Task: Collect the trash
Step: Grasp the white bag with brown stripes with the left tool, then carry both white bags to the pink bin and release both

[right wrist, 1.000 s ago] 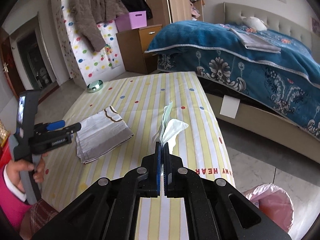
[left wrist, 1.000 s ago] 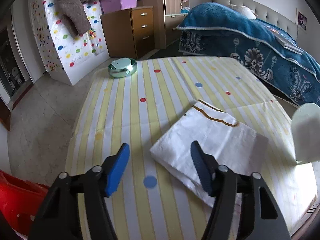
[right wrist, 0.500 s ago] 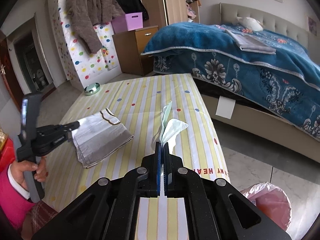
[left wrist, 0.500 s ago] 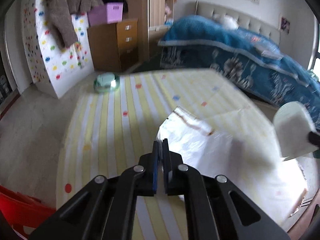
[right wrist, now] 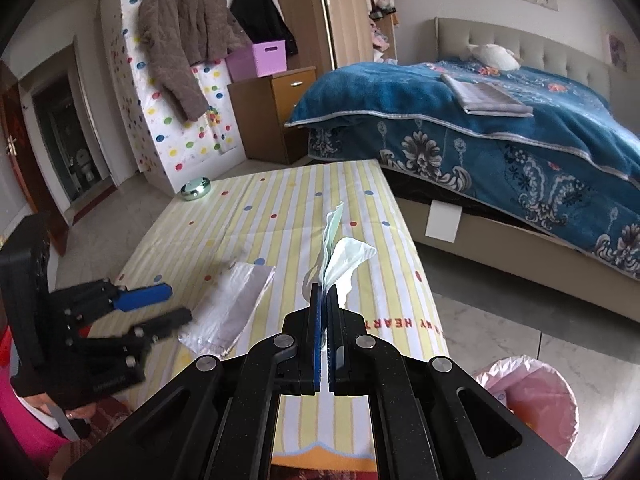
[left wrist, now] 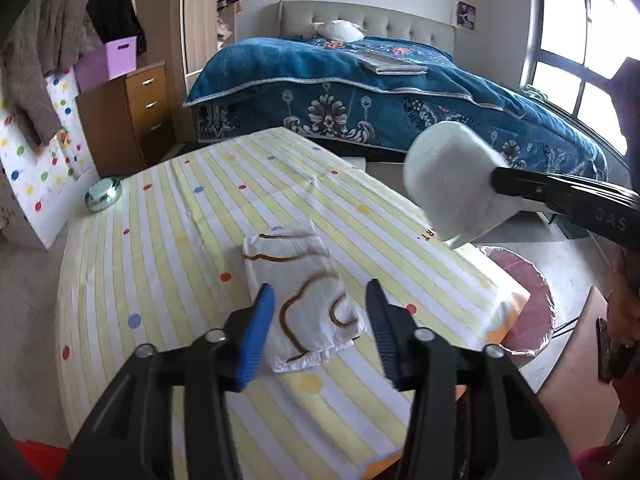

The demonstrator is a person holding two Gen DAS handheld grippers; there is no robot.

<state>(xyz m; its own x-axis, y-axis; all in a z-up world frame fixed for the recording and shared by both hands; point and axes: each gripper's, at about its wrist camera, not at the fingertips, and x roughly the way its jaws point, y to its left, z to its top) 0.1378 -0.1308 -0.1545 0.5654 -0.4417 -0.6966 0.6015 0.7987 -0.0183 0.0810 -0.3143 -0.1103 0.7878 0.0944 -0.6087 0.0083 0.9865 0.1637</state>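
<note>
Spreading its jaws, the left gripper [left wrist: 320,320] hovers over the white bag [left wrist: 300,300] on the table [left wrist: 160,280], straddling its long axis; the right gripper [right wrist: 325,308] pinches a tissue [right wrist: 344,260], nearer the bin [right wrist: 532,400].

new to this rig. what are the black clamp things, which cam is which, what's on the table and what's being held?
No robot arm here: a person carries a hand-held gripper in each hand, each with a fisheye camera looking along its fingers. The left wrist view shows the left hand-held gripper, jaws opening, over a crumpled white plastic bag on the striped tablecloth; nothing is gripped. The right wrist view shows the right hand-held gripper shut on a pale tissue. A green round tin sits at the far corner. A pink-lined trash bin stands on the floor beside the table.
</note>
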